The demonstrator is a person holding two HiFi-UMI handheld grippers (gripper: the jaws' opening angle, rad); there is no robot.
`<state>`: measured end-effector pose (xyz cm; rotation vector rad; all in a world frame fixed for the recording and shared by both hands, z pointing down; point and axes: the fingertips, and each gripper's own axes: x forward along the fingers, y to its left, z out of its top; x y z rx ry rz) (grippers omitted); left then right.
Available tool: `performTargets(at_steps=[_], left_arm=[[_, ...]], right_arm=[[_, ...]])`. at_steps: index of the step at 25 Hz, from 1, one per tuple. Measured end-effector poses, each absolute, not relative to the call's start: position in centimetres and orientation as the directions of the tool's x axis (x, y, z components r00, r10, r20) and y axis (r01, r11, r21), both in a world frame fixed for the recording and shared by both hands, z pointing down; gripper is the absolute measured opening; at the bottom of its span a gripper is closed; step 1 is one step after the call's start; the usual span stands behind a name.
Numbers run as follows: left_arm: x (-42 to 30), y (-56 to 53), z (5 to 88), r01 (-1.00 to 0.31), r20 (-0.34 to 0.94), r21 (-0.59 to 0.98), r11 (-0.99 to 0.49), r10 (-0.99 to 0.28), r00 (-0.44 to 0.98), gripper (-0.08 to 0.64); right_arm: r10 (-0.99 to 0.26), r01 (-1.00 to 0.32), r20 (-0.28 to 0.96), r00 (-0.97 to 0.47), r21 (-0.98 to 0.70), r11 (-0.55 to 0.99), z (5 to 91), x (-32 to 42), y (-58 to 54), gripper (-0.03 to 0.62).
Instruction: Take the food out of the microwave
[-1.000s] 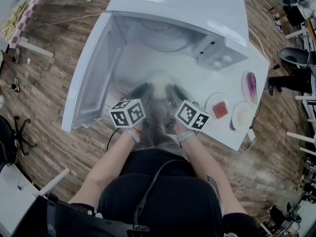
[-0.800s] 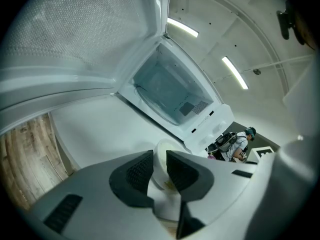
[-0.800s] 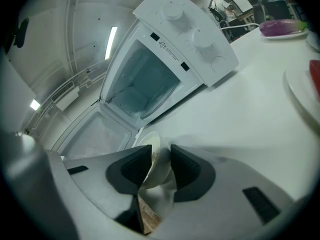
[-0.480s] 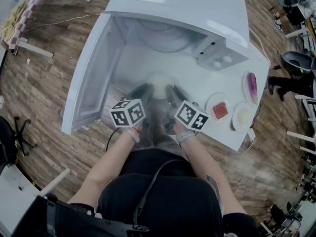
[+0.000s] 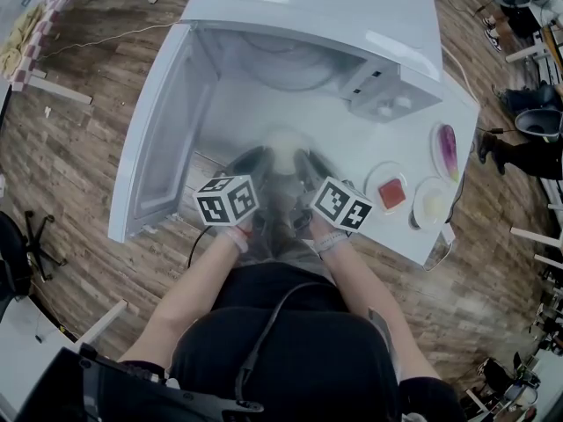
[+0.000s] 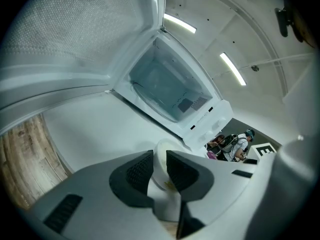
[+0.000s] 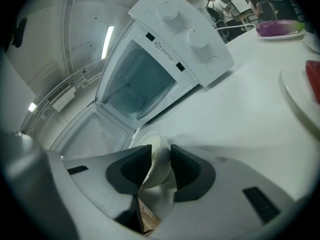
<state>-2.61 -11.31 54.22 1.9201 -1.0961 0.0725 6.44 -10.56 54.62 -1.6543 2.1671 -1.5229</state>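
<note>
No movement since before: left gripper (image 6: 160, 160) and right gripper (image 7: 161, 160) clamped on white bowl (image 5: 283, 141), yellowish food inside.

Nothing legible; the label (image 7: 163, 50) on the microwave (image 7: 197, 54) is too small.

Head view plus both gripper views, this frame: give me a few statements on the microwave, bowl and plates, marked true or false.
1. The white microwave has its hinged door standing open. True.
2. The round white bowl sits inside the microwave's cavity. False: it is outside, in front of the opening.
3. The left gripper and the right gripper each have jaws closed on the bowl's rim. True.
4. The white plate with red food lies left of the microwave. False: it lies to its right, on the white table.
</note>
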Motion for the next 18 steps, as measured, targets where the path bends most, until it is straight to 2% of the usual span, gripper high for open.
performTargets(at_steps=[18], left_arm=[[-2.14,-11.17,54.06,-0.703,0.433,0.669,-0.243,-0.642,0.633,0.089]], right_arm=[[-0.731,-0.755,0.534,-0.425,-0.655,-0.039,54.84,6.7,-10.12,0.137]])
